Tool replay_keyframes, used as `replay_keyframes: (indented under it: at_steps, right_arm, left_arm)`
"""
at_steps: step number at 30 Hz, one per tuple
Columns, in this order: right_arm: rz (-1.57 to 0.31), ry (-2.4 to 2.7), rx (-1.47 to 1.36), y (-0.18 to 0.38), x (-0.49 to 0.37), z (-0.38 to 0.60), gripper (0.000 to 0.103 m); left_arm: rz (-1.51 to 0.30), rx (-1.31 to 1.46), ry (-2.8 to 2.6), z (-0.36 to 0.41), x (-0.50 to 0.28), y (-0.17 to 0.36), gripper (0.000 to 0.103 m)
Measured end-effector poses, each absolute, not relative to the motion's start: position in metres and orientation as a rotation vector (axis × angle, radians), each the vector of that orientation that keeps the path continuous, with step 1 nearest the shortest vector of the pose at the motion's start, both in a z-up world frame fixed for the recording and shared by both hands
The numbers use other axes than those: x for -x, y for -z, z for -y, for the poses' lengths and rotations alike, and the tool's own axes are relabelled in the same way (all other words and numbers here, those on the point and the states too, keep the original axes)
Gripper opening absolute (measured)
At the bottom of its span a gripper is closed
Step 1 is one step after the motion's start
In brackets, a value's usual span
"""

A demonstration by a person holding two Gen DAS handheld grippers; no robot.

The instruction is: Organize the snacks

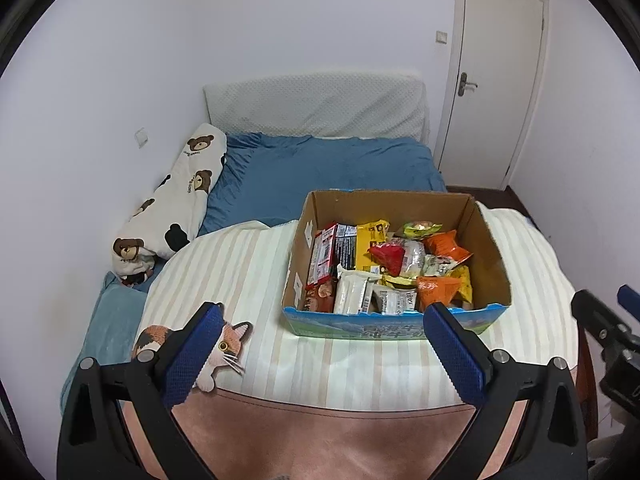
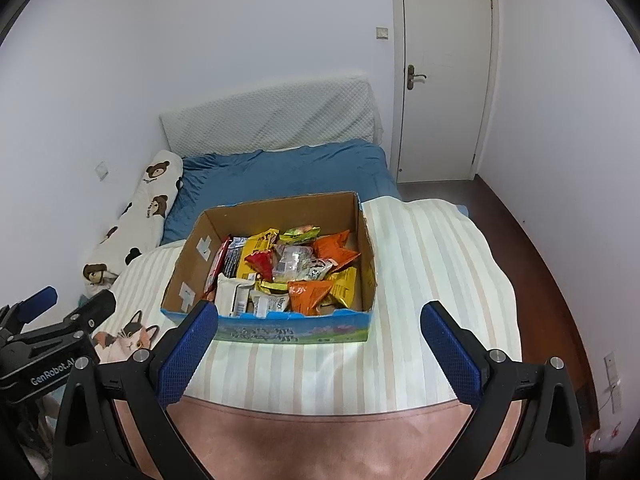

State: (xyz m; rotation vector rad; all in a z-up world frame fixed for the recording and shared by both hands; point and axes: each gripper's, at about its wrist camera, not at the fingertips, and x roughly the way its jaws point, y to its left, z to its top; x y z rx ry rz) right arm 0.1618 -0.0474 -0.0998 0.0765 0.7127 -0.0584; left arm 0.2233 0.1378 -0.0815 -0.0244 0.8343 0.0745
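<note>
snacks sit heaped in the open brown cardboard box with the blue printed front (image 1: 394, 330), which rests on the cream striped blanket (image 1: 248, 280) spread over the blue bed. both grippers hover short of the box, above the pink edge of the blanket, holding nothing. the left gripper (image 1: 320, 320) has its blue-padded jaws spread wide, and the right gripper (image 2: 320, 320) stands the same way, jaws well apart.

trouble would likely come from the pile itself. the orange triangular foil packet (image 2: 310, 294) near the front wall lies on top of the yellow crinkly packet (image 2: 344, 288) and touches the small white wrapped bars (image 2: 272, 302), so a careless pinch could catch two wrappers at once or drag a neighbour over the low front rim. slick foil may also slip out of the pads if gripped at a puffed corner.

the box stands on soft bedding, so a downward push inside it could tip or slide it. the two grippers are near each other on one side, and reaching for the same spot risks a knock between them.
</note>
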Motion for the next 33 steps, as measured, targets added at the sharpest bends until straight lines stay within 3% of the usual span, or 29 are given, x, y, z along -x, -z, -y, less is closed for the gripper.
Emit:
replay_keyframes:
  at_steps: [33]
  right_arm:
    - [-0.758,0.074,-0.072,0.112,-0.183,0.045,0.103]
  left_arm:
    - [-0.865,0.002,-0.047,-0.137,-0.244,0.087,0.103]
